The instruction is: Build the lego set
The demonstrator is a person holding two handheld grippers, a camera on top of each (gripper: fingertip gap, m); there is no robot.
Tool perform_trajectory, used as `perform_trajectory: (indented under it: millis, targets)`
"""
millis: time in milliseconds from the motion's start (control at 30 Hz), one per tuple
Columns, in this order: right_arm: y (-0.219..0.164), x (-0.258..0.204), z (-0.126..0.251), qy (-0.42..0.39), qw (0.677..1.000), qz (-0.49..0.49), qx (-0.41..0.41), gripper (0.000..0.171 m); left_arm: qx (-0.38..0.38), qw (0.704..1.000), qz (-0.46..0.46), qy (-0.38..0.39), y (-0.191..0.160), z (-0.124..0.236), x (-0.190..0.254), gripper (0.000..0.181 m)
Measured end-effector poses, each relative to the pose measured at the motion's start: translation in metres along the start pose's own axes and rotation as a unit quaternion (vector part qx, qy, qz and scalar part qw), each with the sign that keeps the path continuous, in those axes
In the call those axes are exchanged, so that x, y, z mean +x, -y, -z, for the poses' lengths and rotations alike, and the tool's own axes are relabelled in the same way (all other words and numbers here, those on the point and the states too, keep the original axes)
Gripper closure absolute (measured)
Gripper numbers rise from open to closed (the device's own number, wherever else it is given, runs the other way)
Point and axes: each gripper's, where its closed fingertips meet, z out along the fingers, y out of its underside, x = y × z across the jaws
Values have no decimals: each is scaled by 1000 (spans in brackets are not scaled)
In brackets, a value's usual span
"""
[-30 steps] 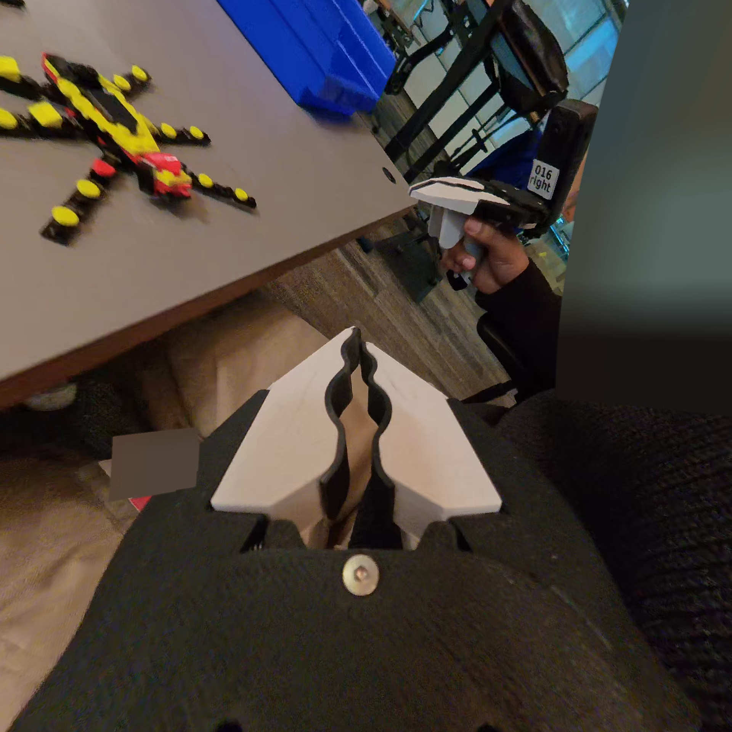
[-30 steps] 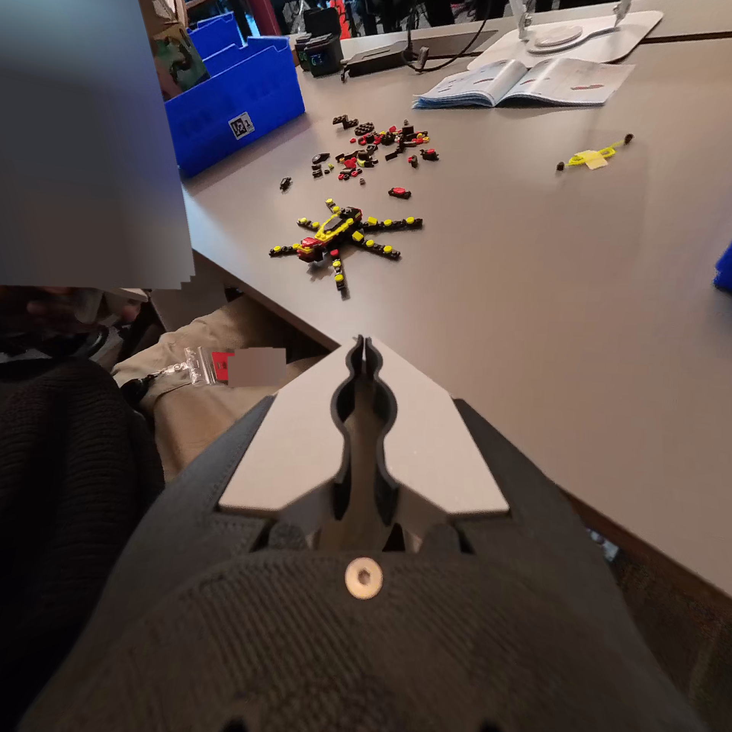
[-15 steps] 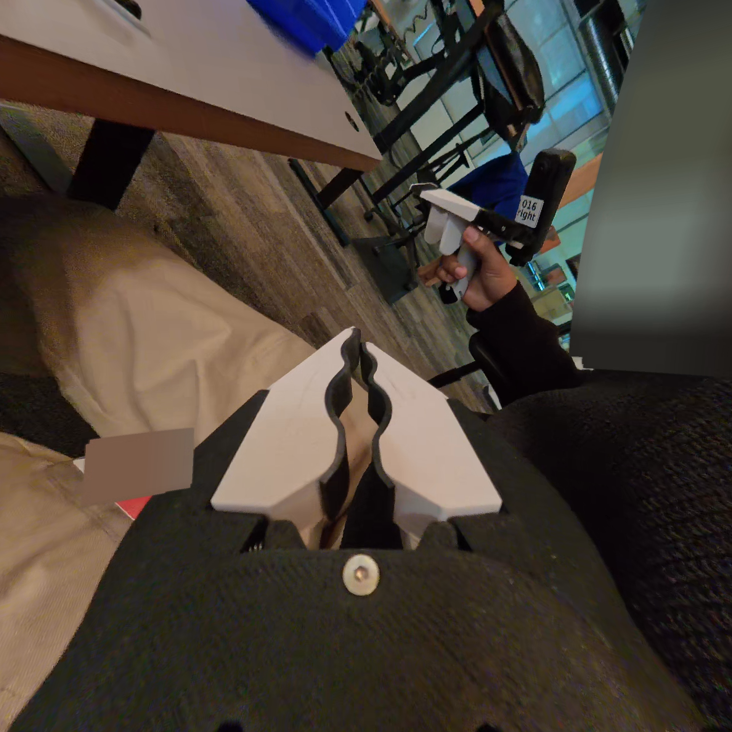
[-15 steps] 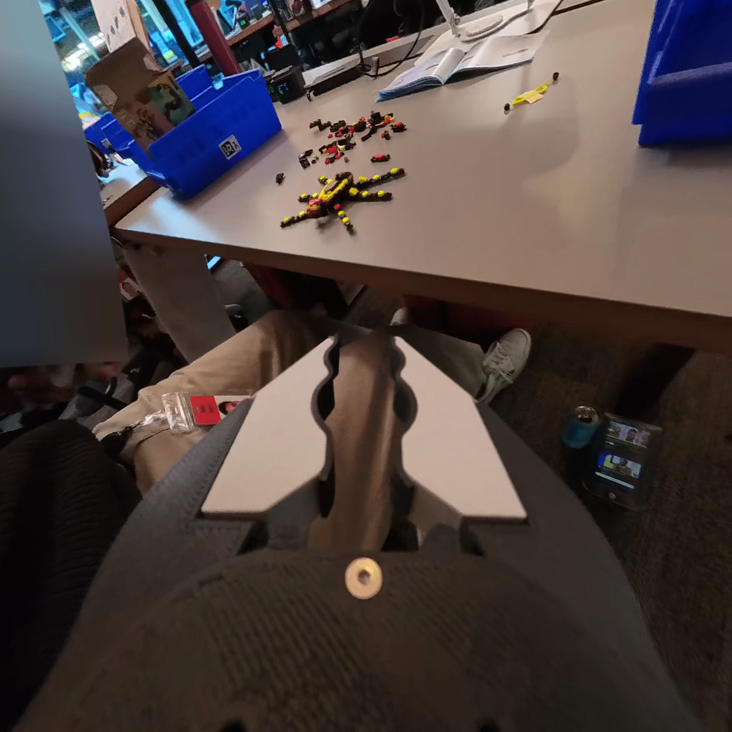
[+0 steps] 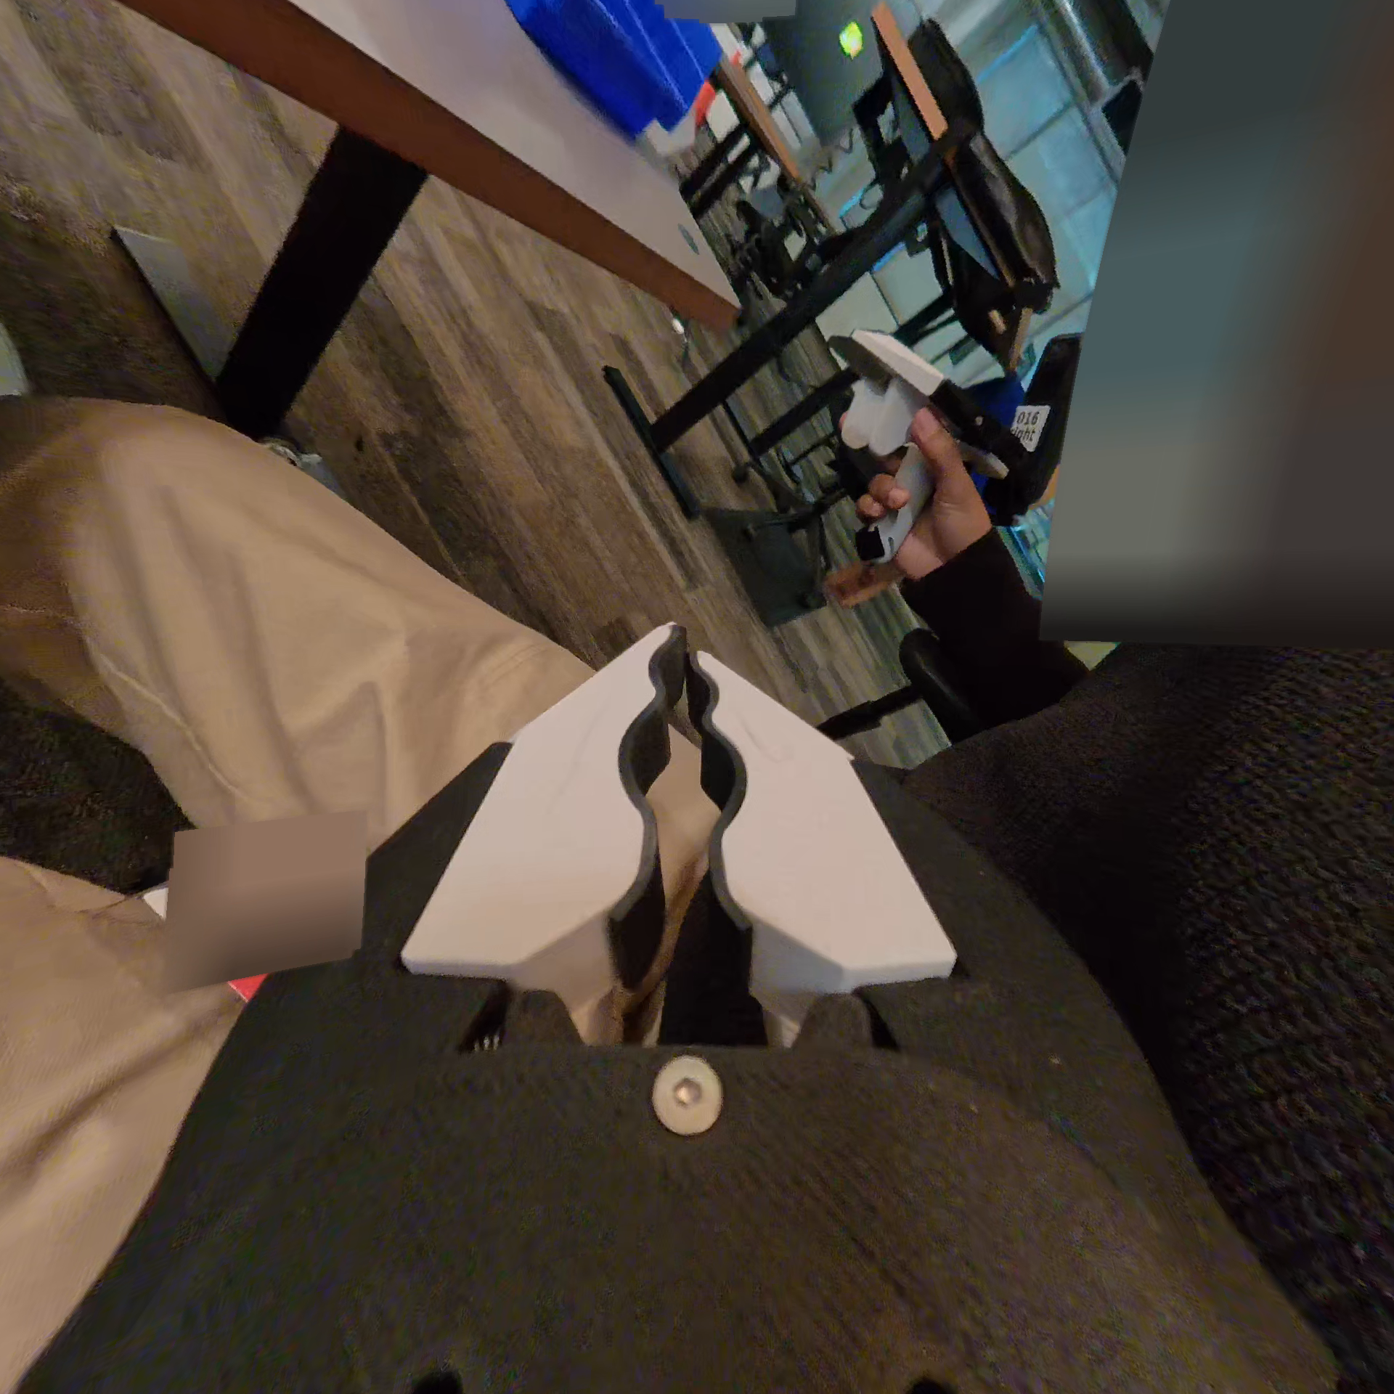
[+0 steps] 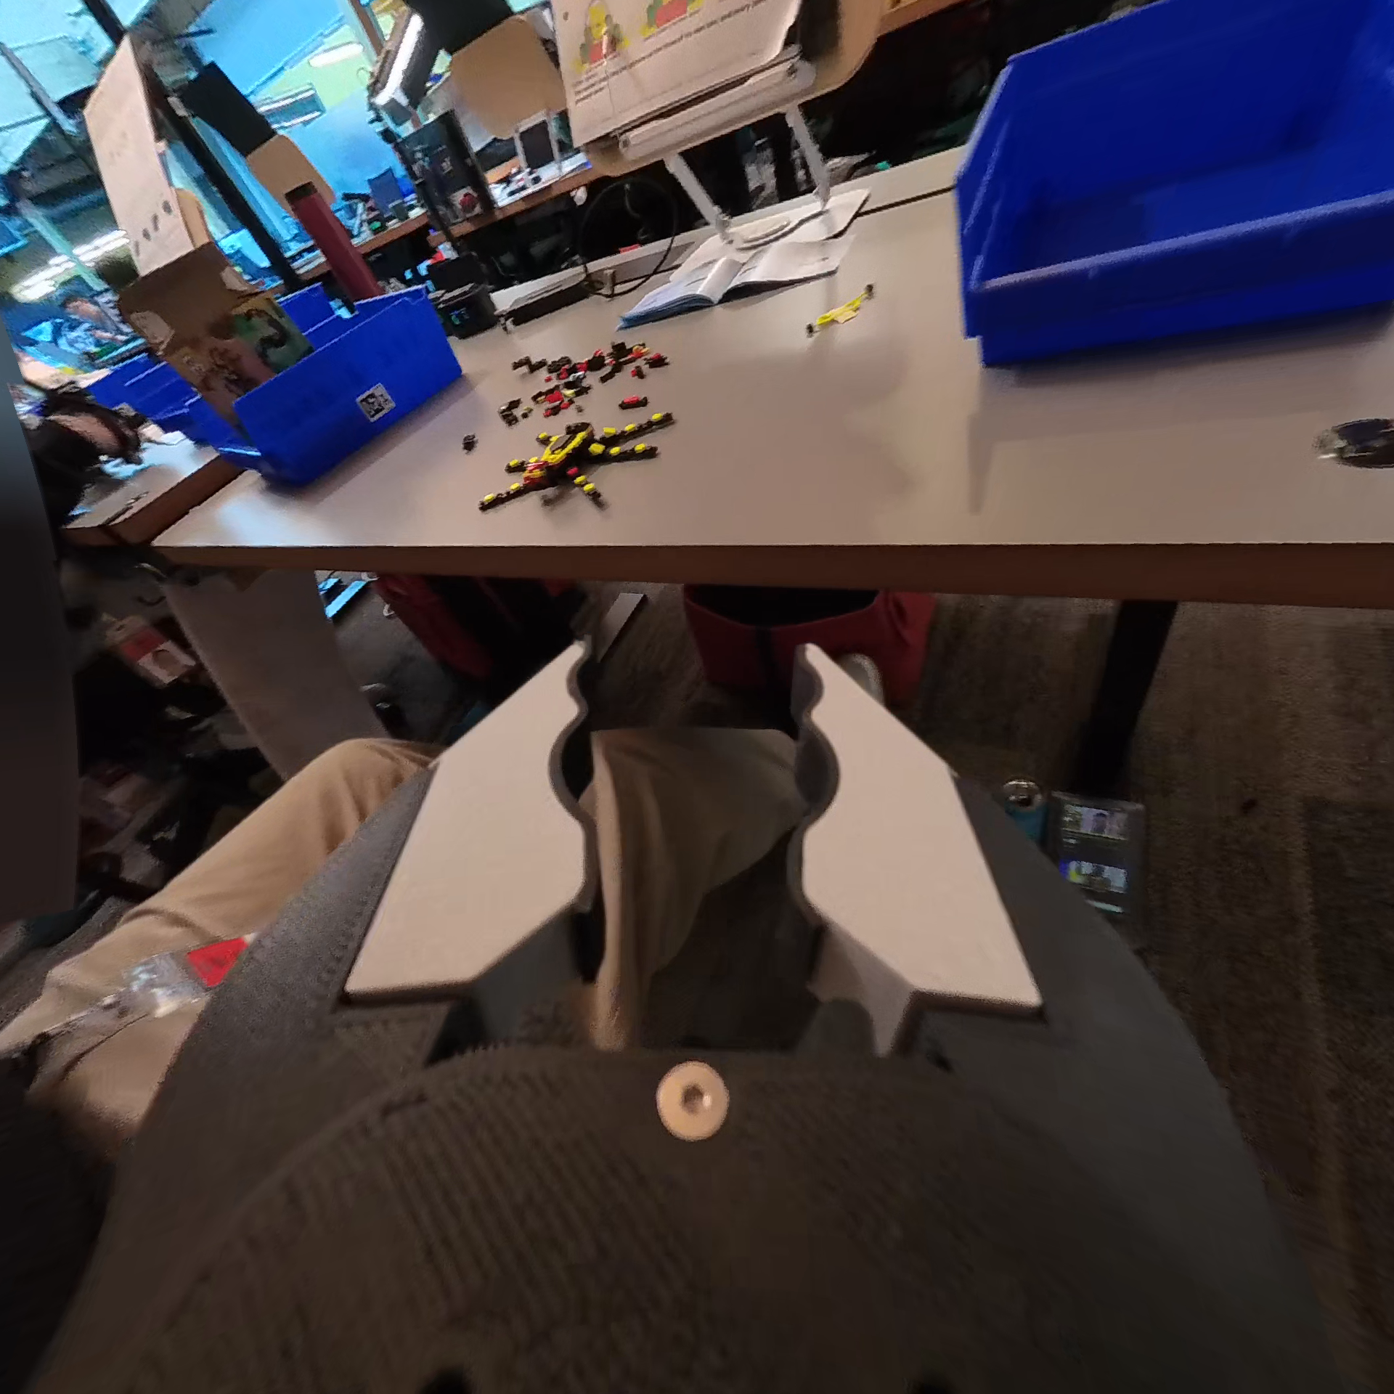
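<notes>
Lego model (image 6: 569, 464) — a black, yellow and red spider-like build with legs spread — lies flat on the grey surface (image 6: 867, 468), left of centre in the upper half of the right wrist view. Just behind it sits a scatter of loose pieces (image 6: 581, 377) in the same colours. A blue bin (image 6: 354, 392) stands at the left, a second blue bin (image 6: 1177, 219) at the upper right, and an open booklet (image 6: 743, 275) lies farther back. A small yellow part (image 6: 841, 315) rests near the booklet, though it is too small to tell what it is.

The right gripper (image 6: 690, 671) hangs below the surface edge, over a tan trouser leg (image 6: 679, 799), its fingers spread wide and empty.

In the left wrist view the left gripper (image 5: 685, 655) points down past the person's lap toward the wood-look floor (image 5: 483, 422), its fingers drawn narrow — tips nearly meeting, nothing between them. At centre right a hand (image 5: 931, 505) grips the other tool's handle.
</notes>
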Motion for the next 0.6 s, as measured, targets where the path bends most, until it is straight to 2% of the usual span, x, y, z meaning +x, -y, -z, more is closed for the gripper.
perform_trajectory:
  millis: [133, 167, 233, 300, 367, 433, 500, 600]
  targets:
    - [-9, -15, -6, 6, 999, 39, -32, 124, 22, 999, -34, 5, 9, 11, 12, 181]
    - [-9, -15, -6, -5, 998, 56, -34, 129, 22, 999, -49, 4, 12, 10, 16, 181]
    - [-10, -6, -2, -50, 994, 86, -39, 153, 18, 998, -67, 5, 14, 7, 21, 181]
    - [-20, 10, 8, -102, 986, 119, -57, 164, 13, 997, -78, -8, 16, -2, 28, 181]
    - [-34, 28, 22, -145, 978, 129, -76, 166, 4, 996, -87, -20, 21, -14, 34, 177]
    - [-45, 47, 36, -171, 976, 107, -81, 155, -6, 995, -101, -6, 25, -29, 30, 160]
    - [-64, 74, 41, -183, 975, 93, -90, 129, -18, 992, -124, 18, 28, -46, 24, 145]
    - [-113, 158, 33, -243, 952, 160, -97, 101, -38, 979, -189, 59, 34, -80, 13, 123]
